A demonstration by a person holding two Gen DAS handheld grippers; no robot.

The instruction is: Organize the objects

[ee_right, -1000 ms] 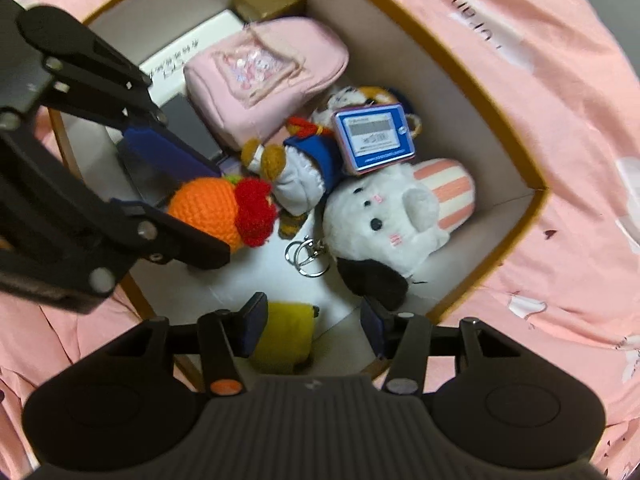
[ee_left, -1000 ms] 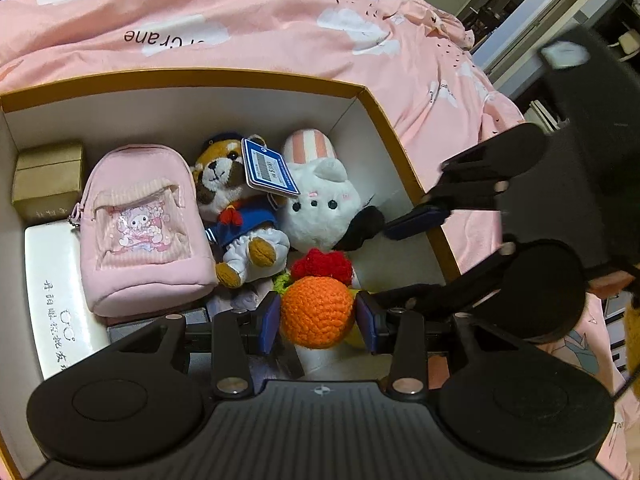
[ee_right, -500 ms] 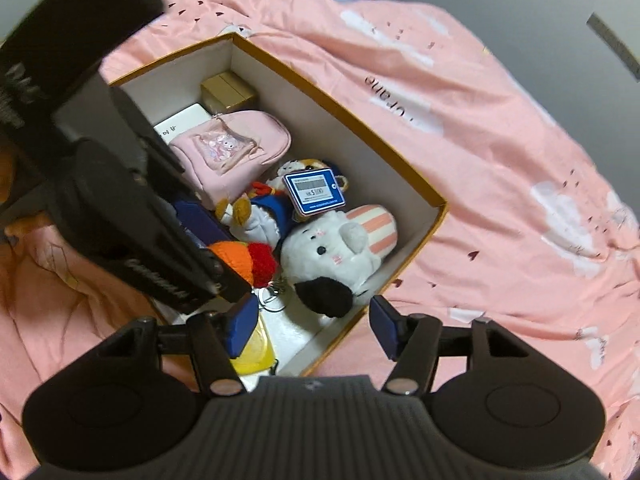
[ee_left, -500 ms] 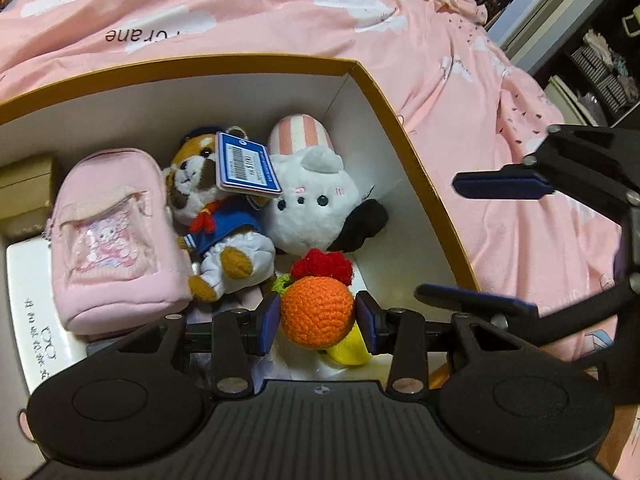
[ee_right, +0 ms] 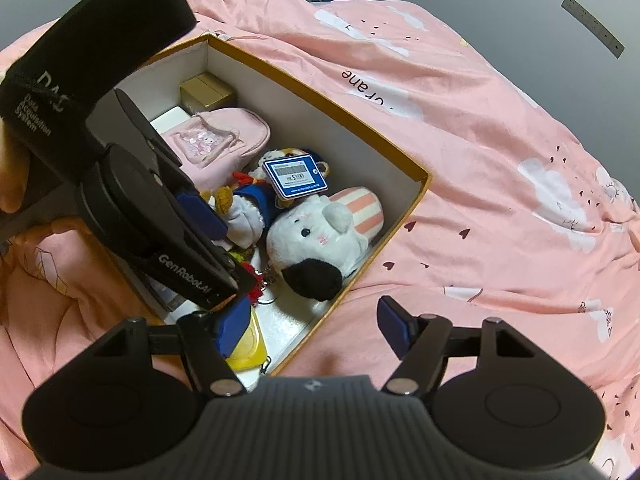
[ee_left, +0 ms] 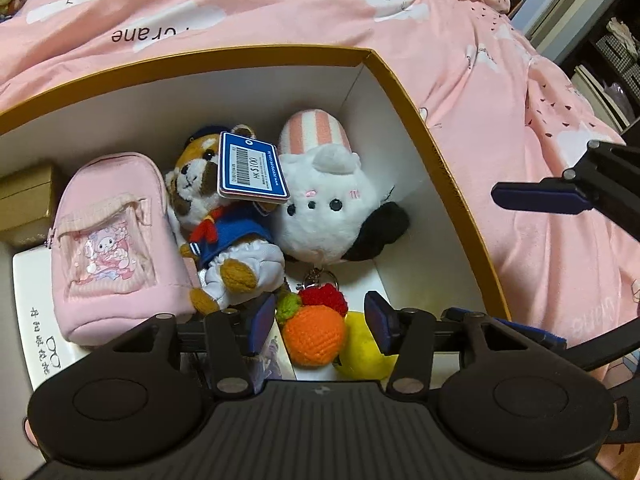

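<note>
An open box with gold rim sits on a pink bed cover. Inside lie a pink pouch, a dog plush with a blue tag, a white plush, an orange crochet ball with red tuft and a yellow item. My left gripper is open, its pads apart on either side of the orange ball, which rests in the box. My right gripper is open and empty above the box's near corner.
A gold small box and a white flat box with writing lie at the box's far end. The pink bed cover surrounds the box. Shelves stand to the right.
My left gripper's jaws have opened off the orange ball, which now lies in the box. My right gripper has lifted up and back from the box, staying open.
</note>
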